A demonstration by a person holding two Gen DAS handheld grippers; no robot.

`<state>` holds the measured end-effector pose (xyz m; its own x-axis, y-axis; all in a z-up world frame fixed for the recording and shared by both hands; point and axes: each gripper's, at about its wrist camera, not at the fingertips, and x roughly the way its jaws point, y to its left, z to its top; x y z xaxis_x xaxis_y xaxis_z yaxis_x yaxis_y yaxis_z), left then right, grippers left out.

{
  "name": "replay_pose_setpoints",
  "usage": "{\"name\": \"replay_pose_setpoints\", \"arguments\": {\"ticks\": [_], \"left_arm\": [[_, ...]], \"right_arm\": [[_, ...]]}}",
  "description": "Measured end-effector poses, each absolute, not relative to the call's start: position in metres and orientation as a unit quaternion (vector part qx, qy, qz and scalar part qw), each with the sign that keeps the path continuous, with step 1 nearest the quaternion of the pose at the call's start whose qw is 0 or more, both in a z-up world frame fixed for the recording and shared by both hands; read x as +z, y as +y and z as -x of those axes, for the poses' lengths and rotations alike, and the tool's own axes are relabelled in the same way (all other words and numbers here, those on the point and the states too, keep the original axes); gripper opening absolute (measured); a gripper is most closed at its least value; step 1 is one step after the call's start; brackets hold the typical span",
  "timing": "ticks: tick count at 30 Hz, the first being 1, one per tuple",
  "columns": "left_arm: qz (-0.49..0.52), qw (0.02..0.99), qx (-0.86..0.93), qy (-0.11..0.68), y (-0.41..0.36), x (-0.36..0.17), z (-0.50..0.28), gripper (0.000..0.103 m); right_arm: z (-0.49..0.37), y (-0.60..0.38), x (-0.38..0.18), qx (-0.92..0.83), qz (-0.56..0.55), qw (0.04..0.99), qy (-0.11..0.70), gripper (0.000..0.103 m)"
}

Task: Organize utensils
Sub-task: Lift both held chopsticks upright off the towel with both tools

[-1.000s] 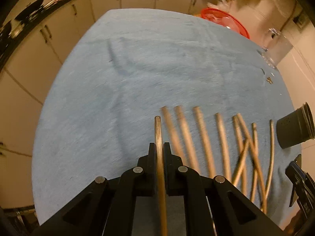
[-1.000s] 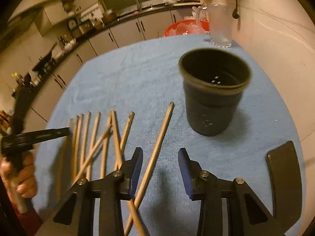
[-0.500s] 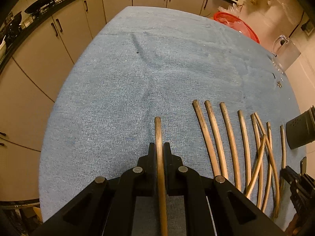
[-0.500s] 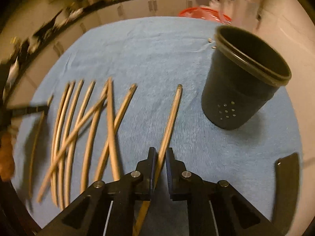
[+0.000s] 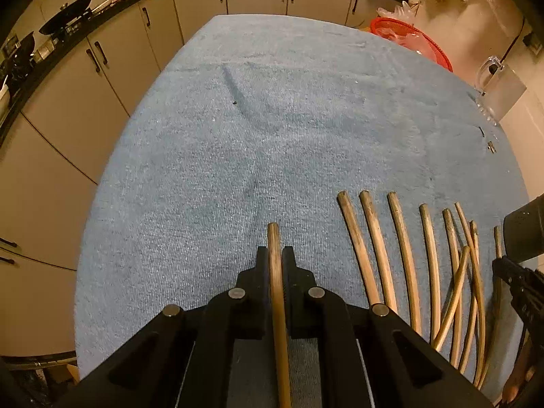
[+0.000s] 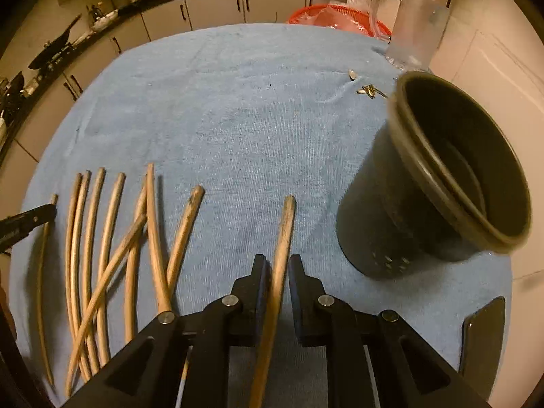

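Note:
My left gripper is shut on a wooden chopstick that runs forward between its jaws, over the blue cloth. Several more chopsticks lie side by side to its right, some crossed. My right gripper holds a chopstick between its jaws, with a small gap showing on the right side. The dark utensil cup stands to its right, tilted in the view; its edge shows in the left wrist view. The loose chopsticks lie left of the right gripper.
A blue cloth covers the table. A red basket and a clear pitcher stand at the far right. Small metal bits lie near the cup. A dark flat object lies at the right front. Cabinets lie beyond.
My right gripper closed around the single chopstick and moved nearer the cup. My left gripper kept its chopstick and shifted left, away from the row.

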<state>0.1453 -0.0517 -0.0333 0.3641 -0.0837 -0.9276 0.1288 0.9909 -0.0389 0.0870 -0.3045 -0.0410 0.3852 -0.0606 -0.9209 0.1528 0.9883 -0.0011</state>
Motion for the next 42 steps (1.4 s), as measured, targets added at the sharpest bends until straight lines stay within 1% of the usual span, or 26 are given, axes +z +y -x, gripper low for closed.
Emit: {"name": "replay_pose_setpoints", "arguments": {"ticks": [1, 2, 5, 8, 10, 13, 17, 19, 28, 42], "left_arm": [[-0.018, 0.827, -0.063, 0.558, -0.052, -0.033, -0.145, 0.008], [-0.018, 0.828, -0.065, 0.557, -0.051, -0.031, -0.145, 0.007], [-0.013, 0.834, -0.086, 0.546, -0.053, -0.026, -0.136, 0.007], [-0.015, 0.849, -0.093, 0.521, -0.054, -0.005, -0.121, 0.007], [-0.010, 0.861, -0.100, 0.498, -0.054, 0.015, -0.109, 0.007], [-0.009, 0.881, -0.108, 0.461, -0.056, 0.046, -0.090, 0.007], [-0.007, 0.900, -0.114, 0.422, -0.057, 0.073, -0.067, 0.007], [-0.006, 0.905, -0.117, 0.408, -0.057, 0.081, -0.059, 0.007], [-0.013, 0.925, -0.113, 0.363, -0.067, 0.119, -0.039, 0.007], [-0.023, 0.932, -0.113, 0.343, -0.081, 0.134, -0.022, 0.007]], "right_arm": [[-0.089, -0.305, -0.041, -0.064, -0.044, 0.831, 0.550, 0.014], [-0.091, -0.305, -0.041, -0.058, -0.048, 0.833, 0.549, 0.008], [-0.094, -0.308, -0.035, -0.043, -0.068, 0.836, 0.542, 0.007], [-0.084, -0.309, -0.010, -0.038, -0.071, 0.859, 0.505, 0.007], [-0.072, -0.308, 0.014, -0.022, -0.091, 0.878, 0.469, 0.007], [-0.051, -0.307, 0.047, -0.016, -0.090, 0.909, 0.407, 0.007], [-0.021, -0.306, 0.084, -0.004, -0.092, 0.941, 0.327, 0.007], [-0.009, -0.304, 0.097, -0.004, -0.091, 0.949, 0.301, 0.007], [0.024, -0.310, 0.117, -0.007, -0.106, 0.963, 0.247, 0.007], [0.046, -0.323, 0.130, -0.004, -0.120, 0.970, 0.213, 0.007]]}}
